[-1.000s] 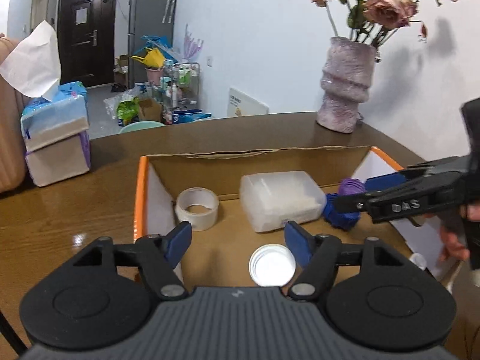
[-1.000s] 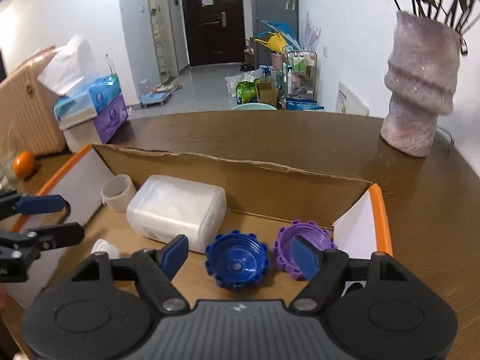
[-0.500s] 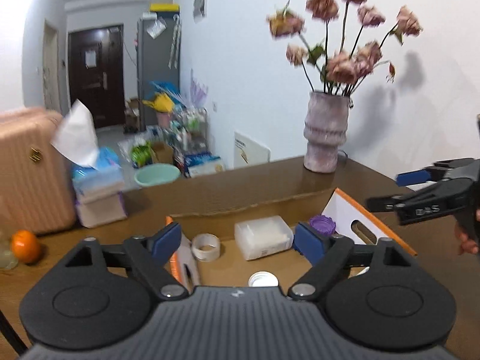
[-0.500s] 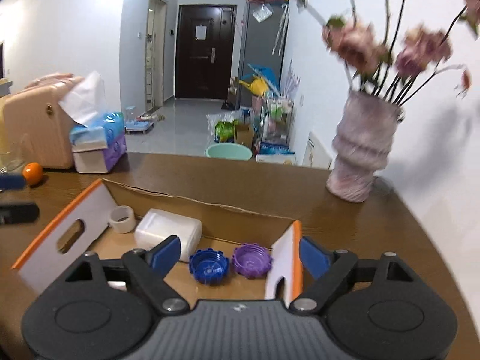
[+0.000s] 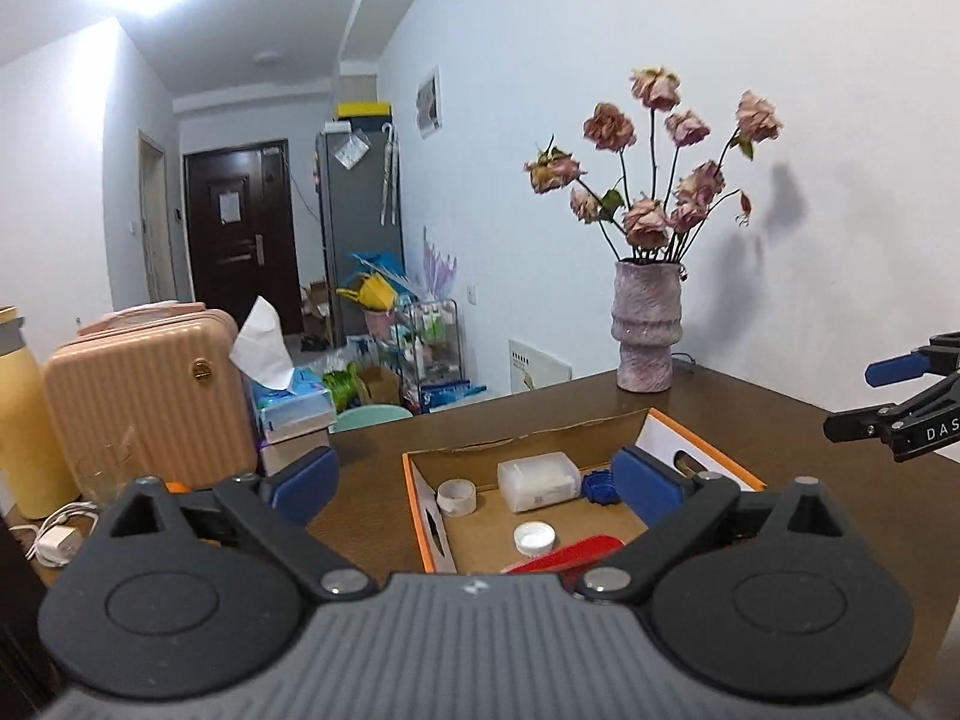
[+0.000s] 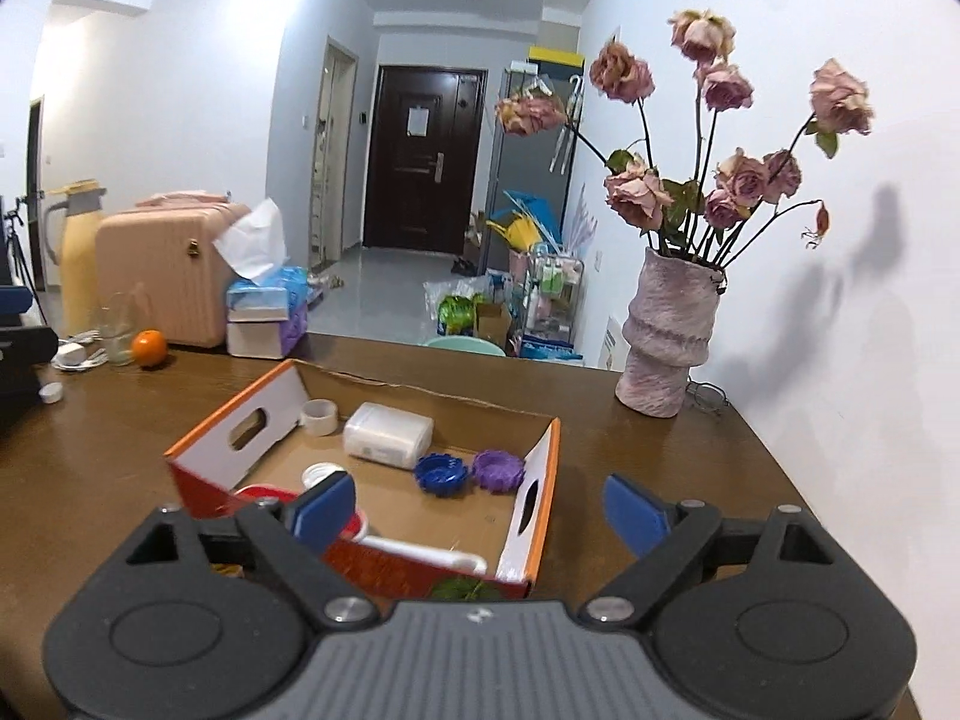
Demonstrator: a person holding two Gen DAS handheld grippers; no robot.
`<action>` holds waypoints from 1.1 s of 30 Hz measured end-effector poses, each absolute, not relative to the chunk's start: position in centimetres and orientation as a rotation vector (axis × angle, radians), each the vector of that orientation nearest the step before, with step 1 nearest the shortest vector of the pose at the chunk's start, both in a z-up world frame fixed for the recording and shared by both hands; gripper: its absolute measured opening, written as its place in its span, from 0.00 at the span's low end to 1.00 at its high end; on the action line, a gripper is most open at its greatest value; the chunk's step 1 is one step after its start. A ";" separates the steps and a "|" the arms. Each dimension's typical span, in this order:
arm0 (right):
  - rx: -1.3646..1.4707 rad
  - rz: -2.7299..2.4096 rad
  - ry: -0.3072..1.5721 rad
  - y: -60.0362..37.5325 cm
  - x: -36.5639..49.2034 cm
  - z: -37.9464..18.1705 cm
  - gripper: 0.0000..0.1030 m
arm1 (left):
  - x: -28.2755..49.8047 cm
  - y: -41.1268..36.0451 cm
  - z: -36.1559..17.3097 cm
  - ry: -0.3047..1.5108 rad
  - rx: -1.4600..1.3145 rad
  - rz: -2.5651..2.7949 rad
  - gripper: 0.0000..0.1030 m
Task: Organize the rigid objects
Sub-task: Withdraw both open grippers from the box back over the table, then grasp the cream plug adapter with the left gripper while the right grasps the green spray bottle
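An open cardboard box with orange edges (image 5: 696,441) (image 6: 543,483) sits on the brown table. Inside lie a tape roll (image 5: 456,497) (image 6: 318,416), a frosted plastic case (image 5: 538,480) (image 6: 389,434), a white cap (image 5: 533,538) (image 6: 318,473), a blue cap (image 5: 597,485) (image 6: 441,474), a purple cap (image 6: 498,470) and a red item (image 5: 570,551). My left gripper (image 5: 477,483) hangs above and behind the box, jaws opening wide, nothing between them. My right gripper (image 6: 477,510) (image 5: 888,396) is also raised, jaws opening, holding nothing.
A vase of dried roses (image 5: 647,333) (image 6: 666,339) stands at the table's far side by the wall. On the left are a pink suitcase (image 5: 147,396), tissue boxes (image 5: 294,420), an orange (image 6: 149,347), a glass (image 6: 123,327), a yellow flask (image 5: 24,414) and a charger (image 5: 57,540).
Both grippers pulled up and back from inside the box, and their jaws spread wider. The box now looks smaller and farther away in both views.
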State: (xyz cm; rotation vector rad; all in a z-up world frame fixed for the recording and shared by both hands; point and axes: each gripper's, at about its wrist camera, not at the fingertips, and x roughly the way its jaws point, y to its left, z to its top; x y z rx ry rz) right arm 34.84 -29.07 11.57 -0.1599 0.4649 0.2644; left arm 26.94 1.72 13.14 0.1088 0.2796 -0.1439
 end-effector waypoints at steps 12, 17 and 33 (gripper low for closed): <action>-0.089 0.274 0.371 -29.0 22.0 7.2 0.95 | 13.3 1.4 8.3 0.192 0.104 -0.152 1.00; -0.127 0.243 0.339 -27.8 17.7 4.7 0.96 | 10.2 2.0 6.5 0.200 0.038 -0.155 1.00; 0.020 0.138 0.435 -29.4 15.6 -0.4 0.96 | 13.5 1.2 1.7 0.382 0.007 -0.126 1.00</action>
